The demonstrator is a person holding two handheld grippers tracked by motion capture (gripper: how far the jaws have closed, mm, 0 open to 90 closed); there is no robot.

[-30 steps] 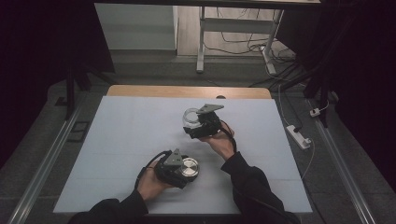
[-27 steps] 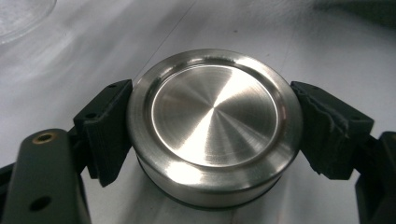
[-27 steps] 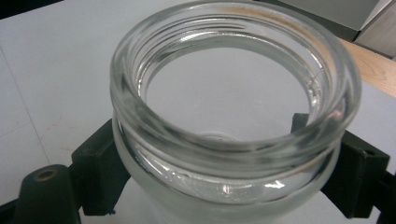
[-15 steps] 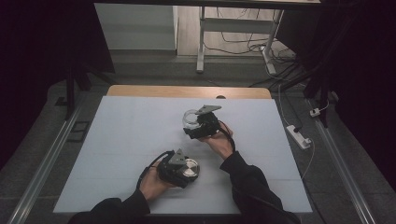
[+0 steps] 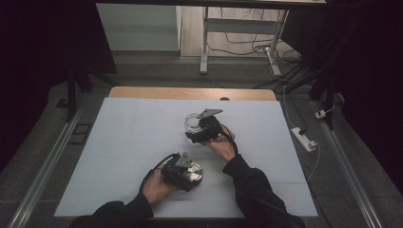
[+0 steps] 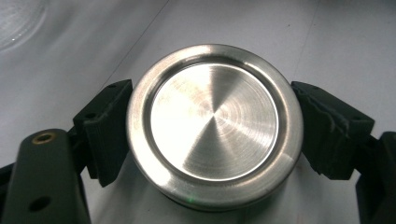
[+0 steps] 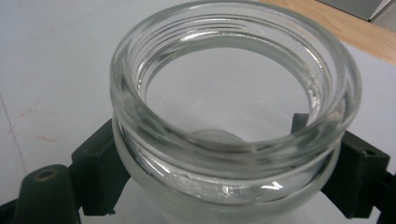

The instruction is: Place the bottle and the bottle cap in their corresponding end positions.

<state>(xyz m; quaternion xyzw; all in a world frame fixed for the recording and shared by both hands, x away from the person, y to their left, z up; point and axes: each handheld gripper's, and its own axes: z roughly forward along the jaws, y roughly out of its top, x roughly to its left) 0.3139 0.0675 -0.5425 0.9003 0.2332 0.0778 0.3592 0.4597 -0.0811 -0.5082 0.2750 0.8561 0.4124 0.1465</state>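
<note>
1. Left gripper (image 5: 186, 172), near the front edge of the pale grey table (image 5: 119, 142): jaws clamped on opposite sides of the round brushed-steel lid (image 6: 215, 123). Lid sits flat, top face up, w/ the grip at its rim, so it should stay level for screwing on.
2. Lid and jar are well apart; lid is off, so capping is prob. the next job.
3. Right gripper (image 5: 197, 127), further back and to the right: jaws pinch the clear glass screw-top jar (image 7: 233, 112) just under its threaded neck. Jar stands upright on the table, mouth open and threads clear of the pads, i.e. steadied to take the lid.
</note>
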